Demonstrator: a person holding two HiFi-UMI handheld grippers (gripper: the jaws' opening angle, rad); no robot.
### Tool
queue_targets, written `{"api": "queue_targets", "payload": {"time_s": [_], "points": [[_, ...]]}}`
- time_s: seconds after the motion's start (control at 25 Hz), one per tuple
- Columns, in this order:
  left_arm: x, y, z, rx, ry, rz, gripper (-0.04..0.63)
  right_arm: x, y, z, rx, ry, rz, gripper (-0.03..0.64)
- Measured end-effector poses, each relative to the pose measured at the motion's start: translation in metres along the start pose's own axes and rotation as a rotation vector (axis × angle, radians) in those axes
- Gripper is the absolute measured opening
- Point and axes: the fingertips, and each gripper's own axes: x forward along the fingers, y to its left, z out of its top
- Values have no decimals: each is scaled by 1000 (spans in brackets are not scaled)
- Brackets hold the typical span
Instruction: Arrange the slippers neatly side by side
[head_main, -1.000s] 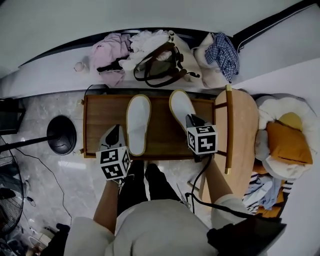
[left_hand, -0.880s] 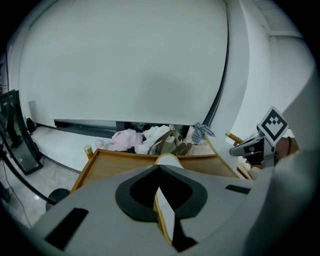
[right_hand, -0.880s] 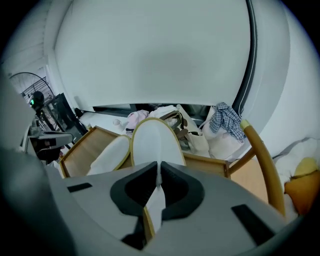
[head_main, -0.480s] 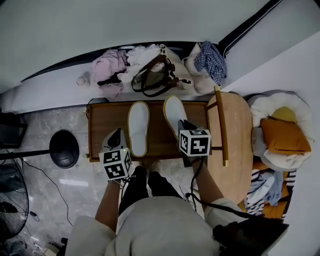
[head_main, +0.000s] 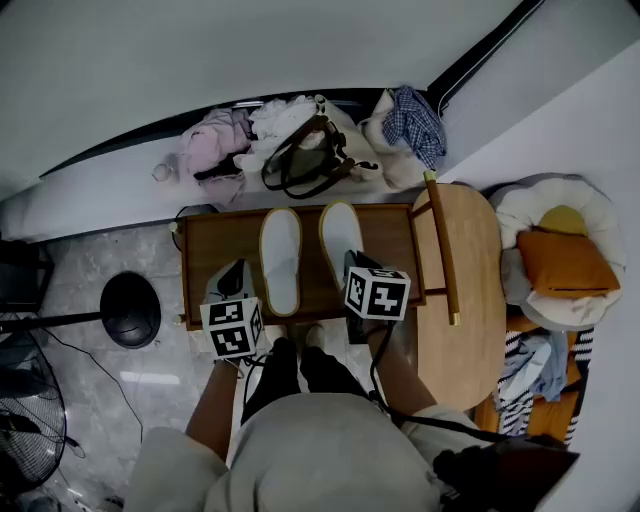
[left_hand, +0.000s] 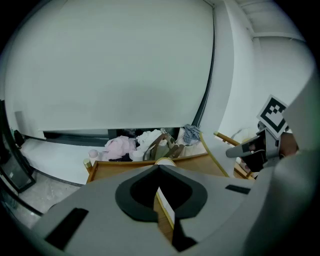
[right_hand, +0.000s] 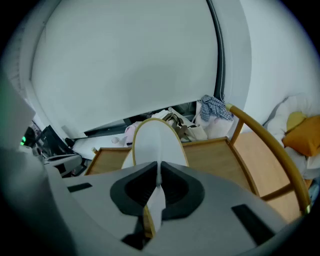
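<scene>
Two white slippers with yellow rims lie toes-away on a low wooden table (head_main: 395, 232). The left slipper (head_main: 280, 258) lies flat near the middle. The right slipper (head_main: 341, 235) is close beside it, and my right gripper (head_main: 352, 270) is shut on its heel. In the right gripper view the sole (right_hand: 155, 142) runs away from the pinching jaws of the right gripper (right_hand: 159, 169). My left gripper (head_main: 238, 270) hovers just left of the left slipper. Its jaws are shut with nothing in them (left_hand: 159, 167), and that slipper's rim (left_hand: 166, 206) shows below them.
A round wooden chair (head_main: 455, 270) stands against the table's right end. Bags and clothes (head_main: 300, 140) are piled on the ledge beyond the table. A black fan base (head_main: 130, 310) sits on the floor at left. A cushioned bed with an orange pillow (head_main: 560, 262) lies at far right.
The right gripper has drawn the right slipper leftward, closer to the left slipper and more nearly parallel to it. The left gripper has hardly moved.
</scene>
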Motion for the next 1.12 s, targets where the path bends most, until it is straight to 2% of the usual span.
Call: {"api": "queue_targets", "payload": {"time_s": [0.28, 0.6, 0.8, 1.12], "points": [[5, 3, -7, 18, 30, -16, 12, 16, 13, -13, 124, 17, 20, 41], [14, 21, -23, -5, 80, 5, 12, 46, 9, -18, 230, 54, -25, 42], [21, 30, -31, -33, 105, 17, 12, 64, 6, -22, 253, 82, -41, 41], [34, 38, -37, -68, 122, 29, 12, 79, 1, -26, 226, 122, -63, 41]]}}
